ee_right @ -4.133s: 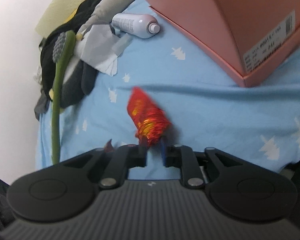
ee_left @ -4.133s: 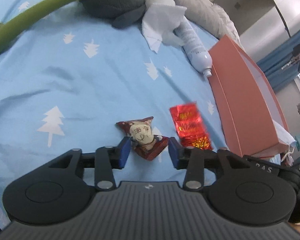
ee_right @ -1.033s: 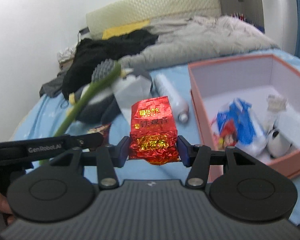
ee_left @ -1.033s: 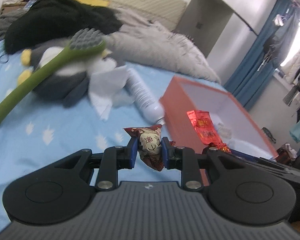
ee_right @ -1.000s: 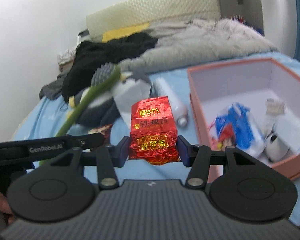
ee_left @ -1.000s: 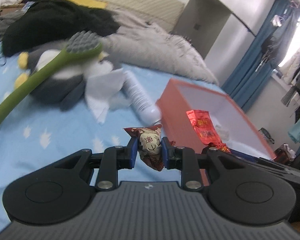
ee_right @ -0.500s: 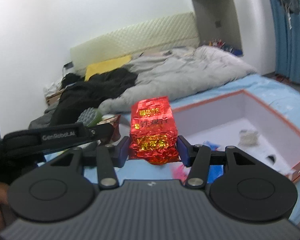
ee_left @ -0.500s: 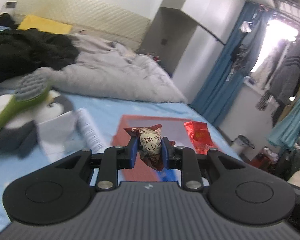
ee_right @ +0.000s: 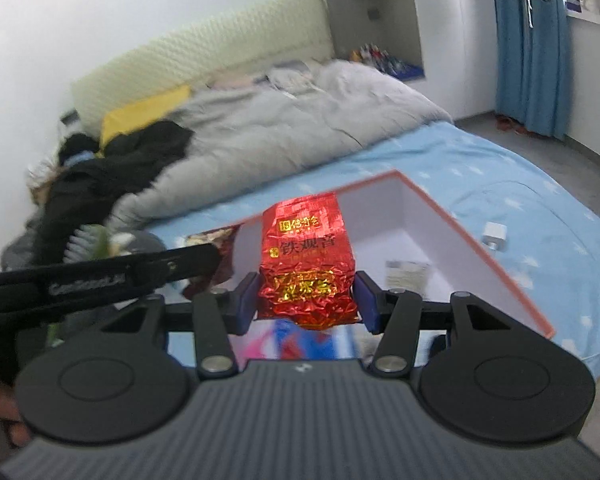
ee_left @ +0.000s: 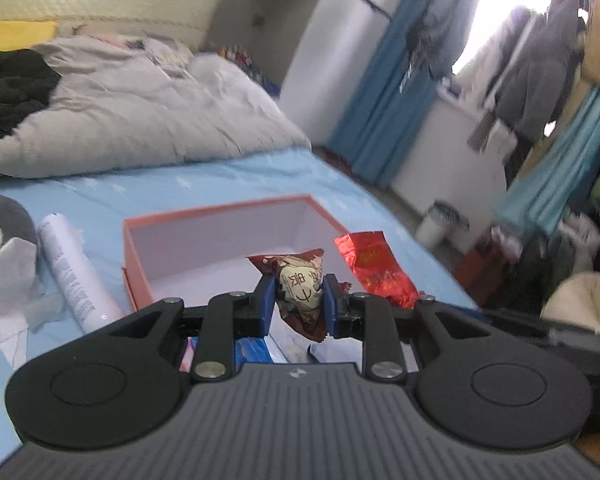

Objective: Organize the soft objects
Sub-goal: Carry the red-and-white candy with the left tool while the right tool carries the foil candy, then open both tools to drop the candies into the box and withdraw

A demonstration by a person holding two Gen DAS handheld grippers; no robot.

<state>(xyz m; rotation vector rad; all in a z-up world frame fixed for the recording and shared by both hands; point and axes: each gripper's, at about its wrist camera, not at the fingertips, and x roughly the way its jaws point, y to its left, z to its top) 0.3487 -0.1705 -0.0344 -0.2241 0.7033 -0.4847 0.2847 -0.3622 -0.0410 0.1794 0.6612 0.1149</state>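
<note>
My left gripper is shut on a brown snack packet with a cartoon face, held in the air over the near end of the open orange box. My right gripper is shut on a shiny red foil tea packet, also above the orange box. The red foil packet shows just right of the brown one in the left wrist view, and the brown snack packet peeks out beside the left tool's black body in the right wrist view. Blue and white packets lie inside the box, mostly hidden.
The box sits on a light blue bedsheet. A white spray bottle, crumpled white tissue and a grey plush toy lie left of it. A grey duvet and black clothes fill the bed's far end.
Both grippers have risen and swung right with their packets, from beside the box to above it. The plush toy and green brush have slid toward the left edge of view.
</note>
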